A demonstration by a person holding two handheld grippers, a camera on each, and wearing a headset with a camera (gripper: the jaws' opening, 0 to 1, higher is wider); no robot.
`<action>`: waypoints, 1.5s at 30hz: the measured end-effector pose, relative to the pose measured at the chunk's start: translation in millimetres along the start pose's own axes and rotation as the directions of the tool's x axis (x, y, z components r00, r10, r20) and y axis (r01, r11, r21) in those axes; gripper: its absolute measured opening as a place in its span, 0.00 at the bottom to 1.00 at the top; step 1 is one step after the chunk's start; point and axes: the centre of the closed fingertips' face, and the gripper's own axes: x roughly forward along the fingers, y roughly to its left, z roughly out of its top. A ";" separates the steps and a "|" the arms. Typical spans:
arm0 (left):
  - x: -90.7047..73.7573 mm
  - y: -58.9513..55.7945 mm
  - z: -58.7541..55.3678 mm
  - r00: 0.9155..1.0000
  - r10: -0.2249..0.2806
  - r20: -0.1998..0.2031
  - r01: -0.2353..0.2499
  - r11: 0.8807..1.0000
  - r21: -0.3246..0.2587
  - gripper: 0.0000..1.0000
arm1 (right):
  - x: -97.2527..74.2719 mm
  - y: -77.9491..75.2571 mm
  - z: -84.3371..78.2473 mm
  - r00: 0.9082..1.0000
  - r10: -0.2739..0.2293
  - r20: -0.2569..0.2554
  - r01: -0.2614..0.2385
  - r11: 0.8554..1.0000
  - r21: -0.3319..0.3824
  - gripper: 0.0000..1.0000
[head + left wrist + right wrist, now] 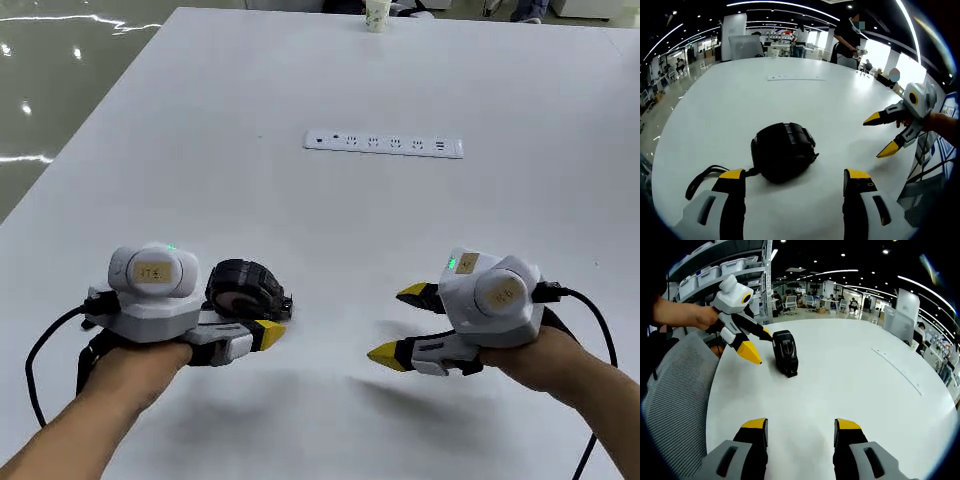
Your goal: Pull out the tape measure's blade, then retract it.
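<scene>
1. The tape measure (247,290) is a chunky black case with rounded corners and a ribbed, rubbery-looking shell. In the head view its upward side has a round, dull pinkish patch. A black wrist strap (700,180) loops off it in the left gripper view.
2. It sits on the white table (300,80) at the near left. That's right at the tips of the left gripper (275,318), and well apart from the power strip (384,144) further back.
3. The left gripper's jaws are spread wide, with the case between and just ahead of the yellow tips. Nothing is clamped. I can't tell if a tip is touching the case.
4. The right gripper (398,322) is also spread wide with nothing in it. It hangs over bare table to the right, tips pointing toward the tape measure.
5. Hard to see: in the head view the left gripper's far jaw is hidden behind the case. I can't make out the blade hook or lock button in any view. A paper cup (377,14) at the far edge is cut off by the frame.
6. Writing: each gripper body has a tan sticker with dark characters, too small to read. The power strip has markings too, also unreadable. I can't pick out a brand on the tape measure.
</scene>
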 end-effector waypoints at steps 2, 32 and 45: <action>-1.7 -1.6 0.3 1.000 -0.009 0.010 0.009 1.000 0.018 0.77 | -3.1 0.8 -1.4 1.000 -0.007 0.010 0.007 1.000 0.020 0.53; -23.2 -18.1 -6.1 0.985 -0.128 0.112 0.109 0.981 0.158 0.91 | -39.6 12.2 -14.9 0.985 -0.131 0.113 0.114 0.983 0.143 0.72; -31.9 -25.0 -7.6 0.977 -0.166 0.134 0.134 0.966 0.220 0.99 | -47.7 18.3 -20.2 0.974 -0.164 0.157 0.134 0.974 0.182 0.81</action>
